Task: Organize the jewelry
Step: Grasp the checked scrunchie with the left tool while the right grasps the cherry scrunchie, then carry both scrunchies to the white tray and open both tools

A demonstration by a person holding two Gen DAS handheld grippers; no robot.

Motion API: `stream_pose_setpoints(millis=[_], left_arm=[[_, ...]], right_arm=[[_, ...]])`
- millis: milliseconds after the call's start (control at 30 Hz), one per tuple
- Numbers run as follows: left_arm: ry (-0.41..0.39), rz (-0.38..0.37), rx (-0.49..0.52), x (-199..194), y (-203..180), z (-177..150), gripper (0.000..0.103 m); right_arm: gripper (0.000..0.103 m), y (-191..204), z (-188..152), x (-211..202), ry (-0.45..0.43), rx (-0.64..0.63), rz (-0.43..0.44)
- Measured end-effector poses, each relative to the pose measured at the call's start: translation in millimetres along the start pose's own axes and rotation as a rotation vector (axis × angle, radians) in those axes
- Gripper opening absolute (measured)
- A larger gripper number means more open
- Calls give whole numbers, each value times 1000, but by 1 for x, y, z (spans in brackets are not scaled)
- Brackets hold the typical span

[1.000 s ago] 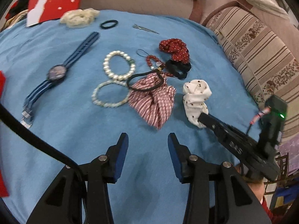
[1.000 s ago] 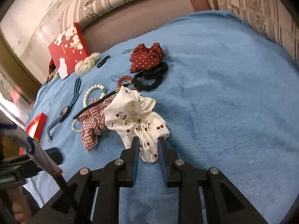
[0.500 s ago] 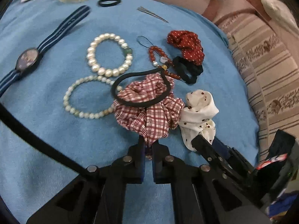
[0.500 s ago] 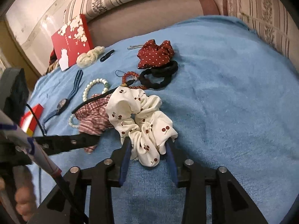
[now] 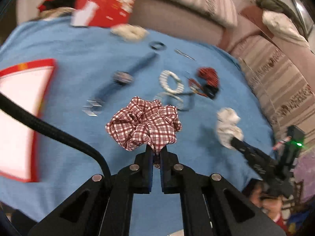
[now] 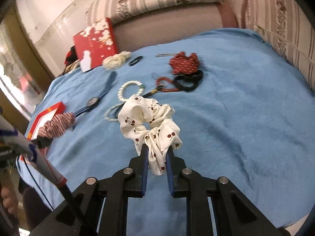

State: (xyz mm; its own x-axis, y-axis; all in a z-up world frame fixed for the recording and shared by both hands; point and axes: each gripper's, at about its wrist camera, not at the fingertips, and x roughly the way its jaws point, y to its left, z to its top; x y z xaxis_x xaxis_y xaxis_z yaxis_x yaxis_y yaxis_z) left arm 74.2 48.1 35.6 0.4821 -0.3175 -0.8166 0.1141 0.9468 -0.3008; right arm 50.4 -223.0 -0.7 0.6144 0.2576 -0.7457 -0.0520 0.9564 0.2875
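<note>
Between the left gripper's (image 5: pixel 156 153) jaws hangs the plaid scrunchie (image 5: pixel 143 123), pinched by one fold at its lower edge so that the rest blooms free above the blue cloth (image 5: pixel 69 59); the jaws are pressed nearly together on that thin bit of fabric. A pinch on a single fold suffices for so light a thing and, in my judgement, leaves it easy to drop into the red tray (image 5: pixel 21 114) at the left. The right gripper (image 6: pixel 156 158) likewise holds the cherry scrunchie (image 6: pixel 149 122), its jaws, which have just been closing, nipping the gathered lower end while the loop stands clear above them. Both pieces appear raised off the cloth, probably to be carried off as a pair, though contact underneath is hard to judge.

Farther out, still lying on the cloth, are the watch (image 6: pixel 94 101), a pearl bracelet (image 6: pixel 131 90), a second pale bracelet (image 6: pixel 110 114) partly behind the cherry scrunchie, a red bead string (image 6: pixel 164 82), a black scrunchie (image 6: pixel 189 80) under a red dotted one (image 6: pixel 184 63), a cream scrunchie (image 6: pixel 116 59), a small black band (image 6: pixel 135 60) and a metal clip (image 6: pixel 164 54).

The left view is smeared by motion, so the beads and bracelets blur there. The tray is cut off at the frame edge in both views; its contents cannot be made out. A red box (image 6: pixel 94 43) leans against the sofa (image 6: pixel 167 27).
</note>
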Motion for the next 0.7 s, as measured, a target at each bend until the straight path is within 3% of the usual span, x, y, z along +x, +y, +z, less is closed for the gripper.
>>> stream_pose_setpoints(millis=[367, 700], left_arm=[[-154, 161, -227, -48, 122, 8, 5], [-255, 455, -351, -76, 220, 9, 5]], right_arm=[[18, 100, 10, -3, 65, -157, 106], [18, 219, 19, 38, 165, -355, 197]])
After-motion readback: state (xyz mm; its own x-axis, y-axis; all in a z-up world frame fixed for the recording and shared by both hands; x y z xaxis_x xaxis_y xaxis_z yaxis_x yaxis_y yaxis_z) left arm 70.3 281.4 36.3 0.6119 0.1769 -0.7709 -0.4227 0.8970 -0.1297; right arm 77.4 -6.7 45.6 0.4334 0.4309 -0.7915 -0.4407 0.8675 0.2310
